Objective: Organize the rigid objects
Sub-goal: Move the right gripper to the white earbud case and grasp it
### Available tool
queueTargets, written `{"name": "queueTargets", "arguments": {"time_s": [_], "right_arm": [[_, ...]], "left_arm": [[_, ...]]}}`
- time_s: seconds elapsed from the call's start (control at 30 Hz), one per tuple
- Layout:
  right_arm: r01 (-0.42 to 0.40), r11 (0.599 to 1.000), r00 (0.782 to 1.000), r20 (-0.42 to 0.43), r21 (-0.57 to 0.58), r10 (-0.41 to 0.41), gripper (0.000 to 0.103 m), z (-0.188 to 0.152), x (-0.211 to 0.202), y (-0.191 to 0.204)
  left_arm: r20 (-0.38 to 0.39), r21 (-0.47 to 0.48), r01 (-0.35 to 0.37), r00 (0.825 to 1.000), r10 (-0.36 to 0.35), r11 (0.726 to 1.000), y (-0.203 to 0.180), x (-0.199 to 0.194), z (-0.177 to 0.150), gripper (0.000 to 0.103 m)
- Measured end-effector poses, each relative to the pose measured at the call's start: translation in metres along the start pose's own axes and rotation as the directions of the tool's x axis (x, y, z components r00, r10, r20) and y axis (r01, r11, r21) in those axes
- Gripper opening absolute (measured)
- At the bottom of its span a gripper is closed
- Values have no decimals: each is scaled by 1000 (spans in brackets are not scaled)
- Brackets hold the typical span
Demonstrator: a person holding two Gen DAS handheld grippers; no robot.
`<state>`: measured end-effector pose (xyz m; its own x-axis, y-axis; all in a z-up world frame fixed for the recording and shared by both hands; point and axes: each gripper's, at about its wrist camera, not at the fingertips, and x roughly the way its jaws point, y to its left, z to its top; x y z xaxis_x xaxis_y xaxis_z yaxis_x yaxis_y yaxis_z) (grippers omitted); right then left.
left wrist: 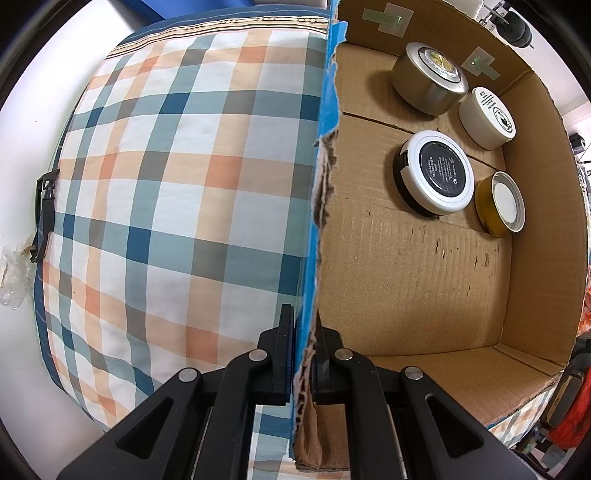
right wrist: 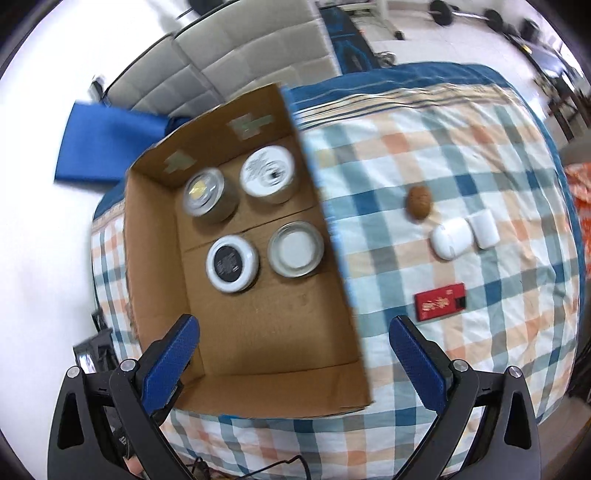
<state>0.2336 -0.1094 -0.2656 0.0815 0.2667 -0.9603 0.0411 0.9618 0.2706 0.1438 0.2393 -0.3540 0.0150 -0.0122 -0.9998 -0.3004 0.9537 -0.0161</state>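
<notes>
**Box pinned, four tins in, more stuff waiting on the bed**

Left gripper [left wrist: 303,354] is clamped on the torn wall of the cardboard box [left wrist: 424,288], I'd guess to keep it from sliding on the checked bedspread [left wrist: 166,184]. Right gripper [right wrist: 291,354] hangs over the box's near end, jaws wide apart, holding nothing. Four round tins [right wrist: 232,264] sit bunched at the far end, leaving the near half free. Still out on the bedspread: brown nut-like thing [right wrist: 419,203], white earbud case [right wrist: 451,238], white block [right wrist: 484,228], red card box [right wrist: 440,301].

Home room suggested: checked bedsheet [right wrist: 461,206] spread on bed, padded headboard [right wrist: 236,59] beyond bed, barbell [right wrist: 465,14] seen on floor behind bed.
</notes>
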Motion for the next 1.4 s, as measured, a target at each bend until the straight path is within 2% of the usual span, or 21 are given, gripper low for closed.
{"name": "queueTargets", "arguments": {"time_s": [0.17, 0.3, 0.43, 0.53, 0.57, 0.6, 0.63, 0.67, 0.73, 0.93, 1.03, 1.2, 1.4], "right_arm": [[32, 990, 999, 32, 140, -36, 103, 16, -1, -60], [77, 970, 994, 53, 233, -91, 103, 33, 14, -114], [137, 954, 990, 3, 267, -143, 103, 47, 48, -147], [141, 942, 990, -40, 303, -136, 103, 52, 78, -165], [125, 938, 992, -50, 323, -115, 100, 54, 90, -171], [116, 933, 993, -55, 342, -104, 95, 55, 97, -174], [106, 928, 994, -54, 356, -93, 82, 56, 101, -176], [93, 922, 995, -53, 377, -79, 74, 58, 107, -180], [100, 909, 995, -54, 404, -85, 69, 62, 116, -185], [137, 888, 991, -60, 439, -124, 68, 71, 131, -191], [183, 883, 983, -77, 432, -166, 59, 73, 132, -187], [225, 911, 974, -102, 345, -202, 58, 72, 135, -176], [189, 947, 982, -73, 259, -176, 58, 63, 121, -152]], "left_arm": [[1, 0, 2, 1000, -2, 1000, -1, 0, -1, 4], [1, -1, 1, 1000, -1, 1000, -2, 0, -2, 4], [2, 0, 1, 1000, -1, 1000, -1, 0, -3, 4], [2, 0, 0, 1000, 0, 1000, 0, 0, -2, 4], [2, 1, -1, 1000, 1, 1000, 0, 0, -3, 4], [2, 2, -1, 1000, 1, 1000, 0, 0, -3, 4], [1, 2, -2, 1000, 2, 1000, 0, 1, -3, 4], [1, 3, -2, 1000, 2, 1000, 0, 1, -3, 4], [0, 3, -3, 1000, 3, 1000, 0, 1, -2, 4], [0, 4, -4, 1000, 4, 1000, -1, 2, -2, 4], [1, 4, -8, 1000, 8, 1000, -1, 3, -2, 4], [2, 1, -8, 1000, 8, 1000, -1, 3, -2, 4], [3, 0, -8, 1000, 8, 1000, -1, 3, -2, 4]]}}
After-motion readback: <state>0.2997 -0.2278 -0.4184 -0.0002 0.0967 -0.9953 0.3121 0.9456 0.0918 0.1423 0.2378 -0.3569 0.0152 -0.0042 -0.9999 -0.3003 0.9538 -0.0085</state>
